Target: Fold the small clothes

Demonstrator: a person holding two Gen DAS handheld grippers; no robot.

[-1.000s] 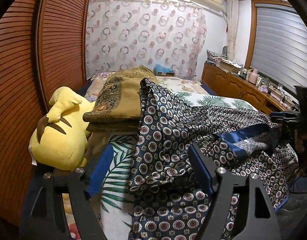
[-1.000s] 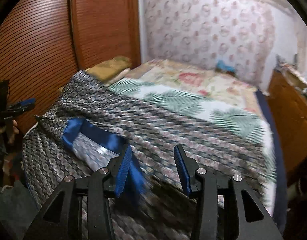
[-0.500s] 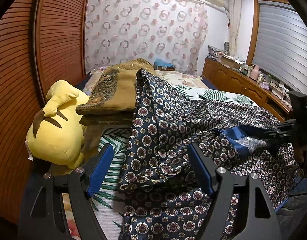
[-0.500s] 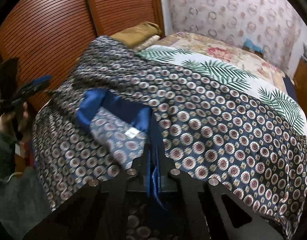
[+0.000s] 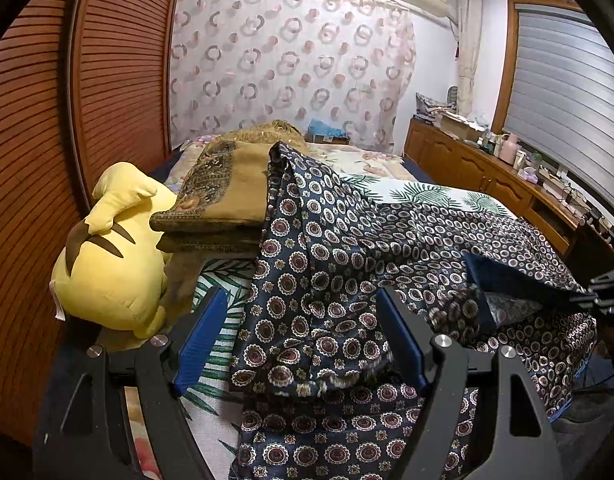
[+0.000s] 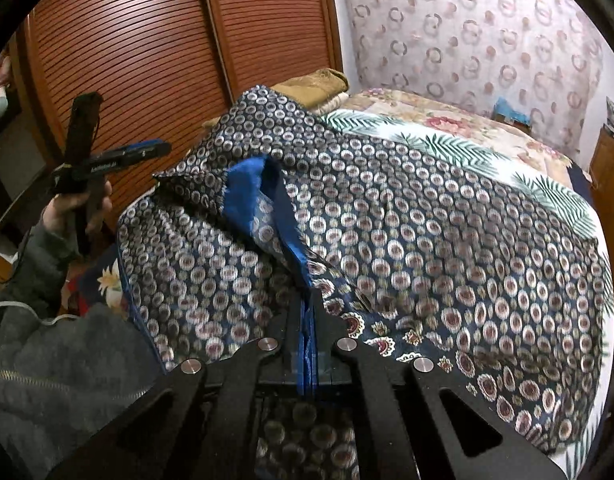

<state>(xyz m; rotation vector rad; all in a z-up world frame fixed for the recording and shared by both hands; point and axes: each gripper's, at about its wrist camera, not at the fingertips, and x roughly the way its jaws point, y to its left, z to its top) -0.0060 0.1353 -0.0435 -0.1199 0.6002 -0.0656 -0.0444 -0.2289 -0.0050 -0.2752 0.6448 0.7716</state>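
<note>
A navy patterned garment (image 5: 347,264) with circular medallions and a blue edge lies spread over the bed; it also shows in the right wrist view (image 6: 407,232). My left gripper (image 5: 303,336) is open, its blue-padded fingers (image 5: 199,332) either side of a bunched fold of the cloth. My right gripper (image 6: 307,308) is shut on the garment's blue edge (image 6: 247,192) and lifts it off the bed. The left gripper also appears in the right wrist view (image 6: 119,156), held in a hand at the left.
A yellow plush toy (image 5: 111,264) lies at the bed's left edge beside a folded brown blanket (image 5: 223,196). Wooden slatted wardrobe doors (image 5: 67,120) stand at the left. A wooden dresser (image 5: 507,188) with clutter runs along the right. The leaf-print bedsheet (image 6: 467,152) lies under the garment.
My right gripper closed on the garment's blue edge and raised it. My left gripper stayed open and moved slightly closer over the bunched cloth.
</note>
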